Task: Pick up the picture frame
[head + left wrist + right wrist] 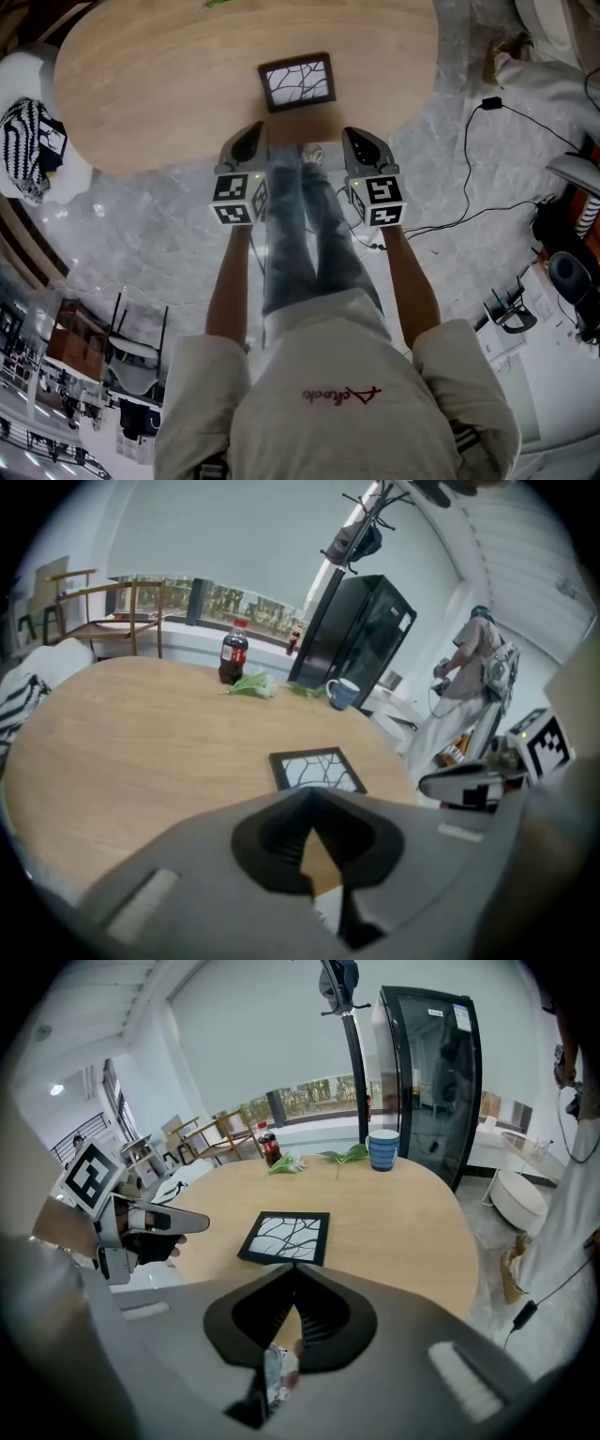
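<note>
Picture frame (297,82) lies flat at the worktop's (141,84) near edge, light, stiff, probably glass-fronted, so I'd grab its side borders; my left tongs (246,142) and right tongs (364,142) hang closed, empty, just short.

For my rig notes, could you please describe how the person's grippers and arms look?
The left gripper and right gripper are grey tapering shells with black ribbed pads inside; each carries a cube of black-and-white square markers. The arms wear short pale sleeves.

Tabletop (141,84) bare all rnd frame (297,82); bottle (232,652), cup (343,693), leaves (249,684) well off, far edge.
</note>
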Tool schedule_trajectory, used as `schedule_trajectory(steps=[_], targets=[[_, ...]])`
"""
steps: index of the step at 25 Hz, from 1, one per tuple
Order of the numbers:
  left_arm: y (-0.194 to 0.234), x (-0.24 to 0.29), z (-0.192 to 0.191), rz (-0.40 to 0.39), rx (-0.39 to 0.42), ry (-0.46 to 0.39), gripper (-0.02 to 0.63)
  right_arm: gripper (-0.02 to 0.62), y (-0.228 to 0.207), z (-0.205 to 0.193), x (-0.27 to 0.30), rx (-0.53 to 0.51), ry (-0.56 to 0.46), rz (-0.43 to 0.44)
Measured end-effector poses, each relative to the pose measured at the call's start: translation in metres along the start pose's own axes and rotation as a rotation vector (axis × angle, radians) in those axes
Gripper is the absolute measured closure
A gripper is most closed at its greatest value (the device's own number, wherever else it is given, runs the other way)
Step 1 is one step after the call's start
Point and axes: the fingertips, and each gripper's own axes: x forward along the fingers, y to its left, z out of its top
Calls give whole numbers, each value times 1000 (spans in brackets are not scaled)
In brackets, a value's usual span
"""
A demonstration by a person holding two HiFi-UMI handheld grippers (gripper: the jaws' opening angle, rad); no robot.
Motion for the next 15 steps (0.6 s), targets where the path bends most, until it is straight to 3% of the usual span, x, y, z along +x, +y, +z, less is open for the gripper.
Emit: schedule_trajectory(steps=[15], targets=[[25, 45, 16, 11, -24, -13, 606, 589, -15, 23, 56, -47, -8, 24]])
